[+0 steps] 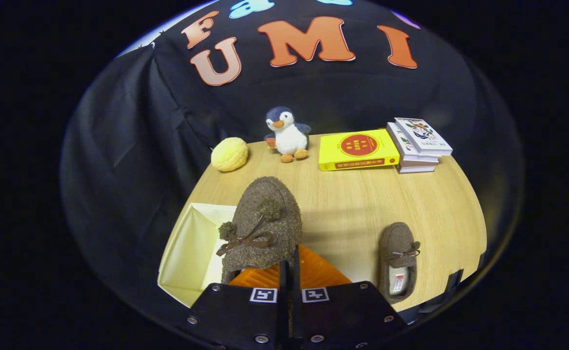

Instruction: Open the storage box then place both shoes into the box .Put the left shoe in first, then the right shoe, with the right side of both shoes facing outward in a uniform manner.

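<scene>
1. Tongs (289, 265): fingers pressing close together, pinching the rear edge of the held shoe (262, 223).
2. Held shoe: brown, fuzzy, with a bow and pompoms; hanging just ahead of the tongs, toe pointing away, partly over the box (192, 243).
3. Box: cream, open, sitting on the near left part of the bench (362, 194), its inside showing beside and below the held shoe.
4. Second shoe (399, 260): brown with a bow, lying flat on the bench to the right of the tongs, well apart from the box, opening turned toward the tongs.
5. Bun (229, 153): yellow, round, resting at the far left of the bench.
6. Penguin (287, 133): plush, sitting upright at the far edge, just right of the bun.
7. Yellow book (357, 149): lying flat beyond the shoes.
8. Book stack (418, 143): lying just beside the yellow book, to its right.
</scene>
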### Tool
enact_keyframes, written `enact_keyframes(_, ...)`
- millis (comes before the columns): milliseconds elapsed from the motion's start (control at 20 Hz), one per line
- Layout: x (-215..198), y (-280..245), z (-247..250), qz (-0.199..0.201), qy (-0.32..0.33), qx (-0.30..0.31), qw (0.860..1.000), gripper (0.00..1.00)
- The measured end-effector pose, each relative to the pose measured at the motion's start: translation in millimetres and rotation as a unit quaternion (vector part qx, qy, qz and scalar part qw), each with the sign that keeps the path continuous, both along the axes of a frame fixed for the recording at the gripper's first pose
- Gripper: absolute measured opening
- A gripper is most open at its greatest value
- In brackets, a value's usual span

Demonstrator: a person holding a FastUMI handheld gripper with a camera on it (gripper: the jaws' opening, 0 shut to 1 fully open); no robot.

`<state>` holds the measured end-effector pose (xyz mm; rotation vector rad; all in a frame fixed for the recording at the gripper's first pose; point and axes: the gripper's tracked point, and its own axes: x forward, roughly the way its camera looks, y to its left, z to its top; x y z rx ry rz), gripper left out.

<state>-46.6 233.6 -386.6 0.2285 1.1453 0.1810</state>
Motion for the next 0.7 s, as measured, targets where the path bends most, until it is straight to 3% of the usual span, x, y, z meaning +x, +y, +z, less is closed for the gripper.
enact_keyframes(150,-4,49,6,0.029,0.011,0.031,0.999,0.04)
enact_keyframes(400,-24,110,-29,0.056,0.057,0.034,0.996,0.04)
enact_keyframes(700,-45,154,-87,0.044,0.130,0.010,0.991,0.04)
